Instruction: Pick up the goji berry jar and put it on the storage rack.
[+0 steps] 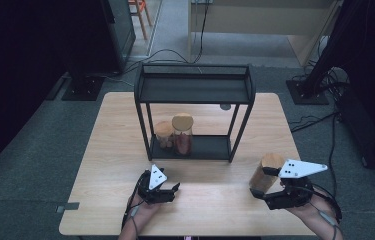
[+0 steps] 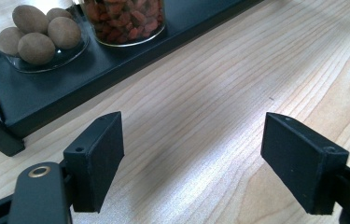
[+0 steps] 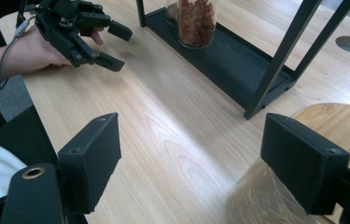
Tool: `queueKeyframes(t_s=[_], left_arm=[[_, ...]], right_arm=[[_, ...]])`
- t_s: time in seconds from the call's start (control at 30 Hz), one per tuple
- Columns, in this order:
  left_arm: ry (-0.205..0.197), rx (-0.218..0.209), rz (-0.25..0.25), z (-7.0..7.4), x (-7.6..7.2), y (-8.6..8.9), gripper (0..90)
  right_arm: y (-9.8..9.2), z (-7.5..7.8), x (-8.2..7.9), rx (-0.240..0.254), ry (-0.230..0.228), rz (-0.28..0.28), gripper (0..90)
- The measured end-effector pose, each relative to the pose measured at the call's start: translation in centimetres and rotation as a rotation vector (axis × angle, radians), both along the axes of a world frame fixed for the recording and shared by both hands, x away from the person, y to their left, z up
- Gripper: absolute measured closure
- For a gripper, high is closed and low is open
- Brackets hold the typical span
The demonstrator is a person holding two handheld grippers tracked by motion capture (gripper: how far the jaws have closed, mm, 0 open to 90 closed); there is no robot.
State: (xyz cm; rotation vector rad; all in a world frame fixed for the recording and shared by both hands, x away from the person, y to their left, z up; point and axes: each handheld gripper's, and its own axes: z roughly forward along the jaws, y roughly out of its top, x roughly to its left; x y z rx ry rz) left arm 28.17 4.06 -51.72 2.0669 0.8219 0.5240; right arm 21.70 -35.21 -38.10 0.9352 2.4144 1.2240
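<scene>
My left gripper (image 1: 171, 192) rests low over the near-left table (image 1: 115, 150), open with nothing between its fingers; bare wood shows in the gap (image 2: 191, 158). It also appears far off (image 3: 116, 46), held by a hand. My right gripper (image 1: 264, 184) is open at the near right (image 3: 191, 163). A glass jar with a wooden lid (image 1: 265, 172) stands partly behind its right-hand finger (image 3: 303, 163), jar lid (image 3: 336, 121); whether they touch I cannot tell. The black two-tier shelf (image 1: 195, 90) holds a jar of brown nuts (image 2: 37, 32) and a jar of red berries (image 2: 126, 18).
The shelf's lower tray (image 3: 238, 60) and slanted legs (image 3: 284, 56) stand between the grippers and the table's far side. A round hole (image 1: 225, 106) sits in the tabletop behind the shelf. Cables and stands lie on the floor beyond.
</scene>
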Motion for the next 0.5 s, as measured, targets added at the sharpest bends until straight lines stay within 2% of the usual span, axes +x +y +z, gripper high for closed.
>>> queueKeyframes(t_s=[0.27, 0.5], left_arm=[[0.001, -0.001, 0.001, 0.0, 0.0, 0.0, 21.6], [0.001, -0.002, 0.001, 0.0, 0.0, 0.0, 21.6]], right_arm=[[-0.8, 0.1, -0.6, -0.021, 0.017, 0.004, 19.9], [-2.0, 0.1, -1.0, -0.031, 0.035, -0.013, 19.8]])
